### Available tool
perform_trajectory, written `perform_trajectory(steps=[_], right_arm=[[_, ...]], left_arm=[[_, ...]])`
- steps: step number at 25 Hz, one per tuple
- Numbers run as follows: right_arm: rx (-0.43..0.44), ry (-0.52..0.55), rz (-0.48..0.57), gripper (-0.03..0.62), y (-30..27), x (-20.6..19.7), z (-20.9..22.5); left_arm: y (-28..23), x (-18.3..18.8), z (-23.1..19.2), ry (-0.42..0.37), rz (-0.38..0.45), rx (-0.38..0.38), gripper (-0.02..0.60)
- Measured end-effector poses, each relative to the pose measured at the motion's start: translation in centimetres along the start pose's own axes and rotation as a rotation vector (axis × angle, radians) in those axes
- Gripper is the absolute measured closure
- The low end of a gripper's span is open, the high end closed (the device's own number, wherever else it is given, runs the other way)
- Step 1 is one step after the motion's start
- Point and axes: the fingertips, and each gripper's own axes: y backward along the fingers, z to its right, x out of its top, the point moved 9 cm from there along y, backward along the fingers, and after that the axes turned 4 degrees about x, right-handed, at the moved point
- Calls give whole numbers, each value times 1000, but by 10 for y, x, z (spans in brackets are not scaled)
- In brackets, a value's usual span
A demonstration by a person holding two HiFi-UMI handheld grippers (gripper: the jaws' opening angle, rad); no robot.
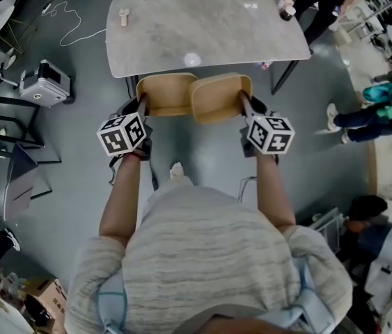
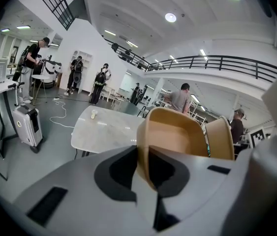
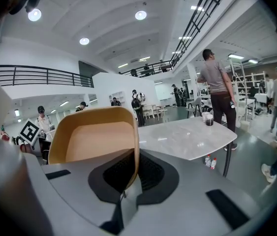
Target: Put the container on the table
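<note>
Just short of the counter's near edge, the left gripper pinches a tan container by its rim. The right gripper pinches a second container alongside, both held in the air. The counter lies straight ahead, equally near both.

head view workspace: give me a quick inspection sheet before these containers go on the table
surface: pale marbled table, mostly bare
job's things: left container and right container, both tan, held side by side at the table's near edge, not set down
clutter: small white object at the far left corner; cups at the far right corner
grippers: left gripper has its fingers shut on the left container's rim; right gripper has its fingers shut on the right container's rim
cables: white cable loose on the floor left of the table
surroundings: grey case on the floor at left; people at right
</note>
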Motion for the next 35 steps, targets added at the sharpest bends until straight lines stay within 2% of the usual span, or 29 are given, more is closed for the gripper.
perform_trajectory(steps=[10, 18, 25, 35], right_arm=[[-16, 6, 3, 589, -62, 25, -13], [-7, 24, -13, 589, -91, 39, -22], [13, 36, -25, 589, -126, 53, -8], [64, 36, -42, 589, -195, 84, 28]], left_arm=[[-33, 37, -44, -27, -4, -6, 543], [-48, 54, -60, -28, -1, -10, 542], [-75, 65, -71, -18, -2, 9, 543], [-134, 99, -80, 4, -10, 57, 543]])
